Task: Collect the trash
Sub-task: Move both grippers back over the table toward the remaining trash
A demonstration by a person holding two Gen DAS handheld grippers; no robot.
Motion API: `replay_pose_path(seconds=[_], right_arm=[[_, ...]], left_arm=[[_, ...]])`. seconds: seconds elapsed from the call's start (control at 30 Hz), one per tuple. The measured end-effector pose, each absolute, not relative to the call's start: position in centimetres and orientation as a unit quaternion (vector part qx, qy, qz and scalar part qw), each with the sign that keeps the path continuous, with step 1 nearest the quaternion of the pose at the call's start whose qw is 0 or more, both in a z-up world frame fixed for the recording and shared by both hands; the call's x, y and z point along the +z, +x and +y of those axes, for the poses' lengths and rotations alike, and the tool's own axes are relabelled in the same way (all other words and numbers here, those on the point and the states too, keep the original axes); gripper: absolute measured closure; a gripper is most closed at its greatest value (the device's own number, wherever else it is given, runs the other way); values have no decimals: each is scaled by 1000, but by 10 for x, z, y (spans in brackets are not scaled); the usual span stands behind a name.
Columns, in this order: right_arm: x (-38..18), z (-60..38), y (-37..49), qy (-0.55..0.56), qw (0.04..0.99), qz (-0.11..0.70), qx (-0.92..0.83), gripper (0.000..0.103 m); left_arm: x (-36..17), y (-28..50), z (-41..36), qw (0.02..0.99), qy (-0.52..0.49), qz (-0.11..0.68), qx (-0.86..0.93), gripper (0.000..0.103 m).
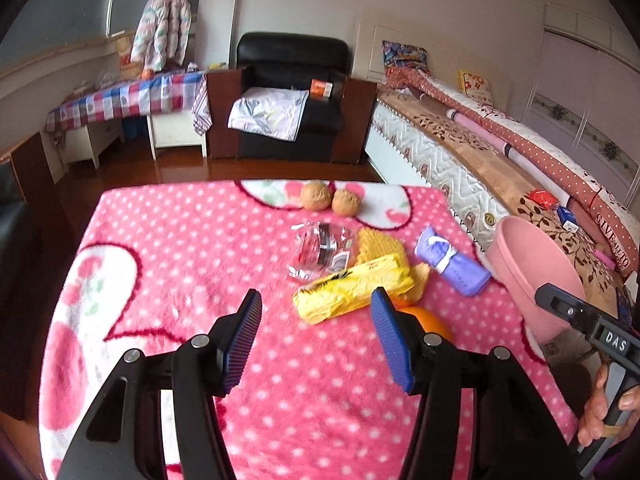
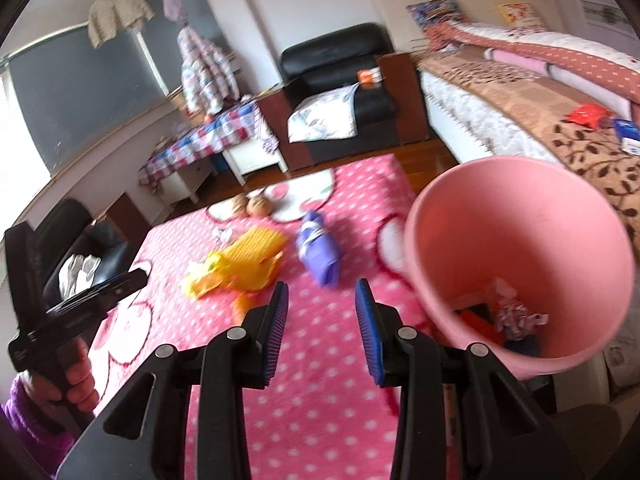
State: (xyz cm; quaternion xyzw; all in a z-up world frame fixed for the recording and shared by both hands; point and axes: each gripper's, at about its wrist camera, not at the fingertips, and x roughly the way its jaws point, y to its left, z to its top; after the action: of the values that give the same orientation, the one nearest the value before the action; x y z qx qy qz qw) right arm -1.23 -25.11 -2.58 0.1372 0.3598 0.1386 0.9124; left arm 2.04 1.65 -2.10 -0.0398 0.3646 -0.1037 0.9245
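On the pink dotted blanket (image 1: 180,240) lie a yellow wrapper (image 1: 352,292), a clear plastic wrapper (image 1: 324,250), a yellow wafer (image 1: 380,245), a purple packet (image 1: 452,264) and an orange (image 1: 430,320). A pink bin (image 2: 516,256) stands at the table's right edge and holds some trash (image 2: 512,316). My left gripper (image 1: 316,340) is open and empty, just short of the yellow wrapper. My right gripper (image 2: 322,328) is open and empty, left of the bin, short of the purple packet (image 2: 320,254). The yellow wrapper (image 2: 228,272) also shows in the right wrist view.
Two walnuts (image 1: 330,199) sit at the blanket's far edge. A bed (image 1: 500,160) runs along the right, a black armchair (image 1: 292,92) and a checked-cloth desk (image 1: 128,100) stand beyond the table. The right tool's handle (image 1: 588,328) shows at the left wrist view's right.
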Motion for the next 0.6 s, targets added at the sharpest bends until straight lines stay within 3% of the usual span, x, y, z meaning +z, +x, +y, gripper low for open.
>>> replay_pose_path(seconds=[0.33, 0.6], right_arm=[[-40, -213, -2, 101, 894, 403, 169, 68], [-49, -196, 14, 91, 882, 426, 183, 68]], left_arm=[[-39, 43, -24, 909, 96, 352, -201, 47], [-58, 66, -34, 896, 142, 361, -216, 62]])
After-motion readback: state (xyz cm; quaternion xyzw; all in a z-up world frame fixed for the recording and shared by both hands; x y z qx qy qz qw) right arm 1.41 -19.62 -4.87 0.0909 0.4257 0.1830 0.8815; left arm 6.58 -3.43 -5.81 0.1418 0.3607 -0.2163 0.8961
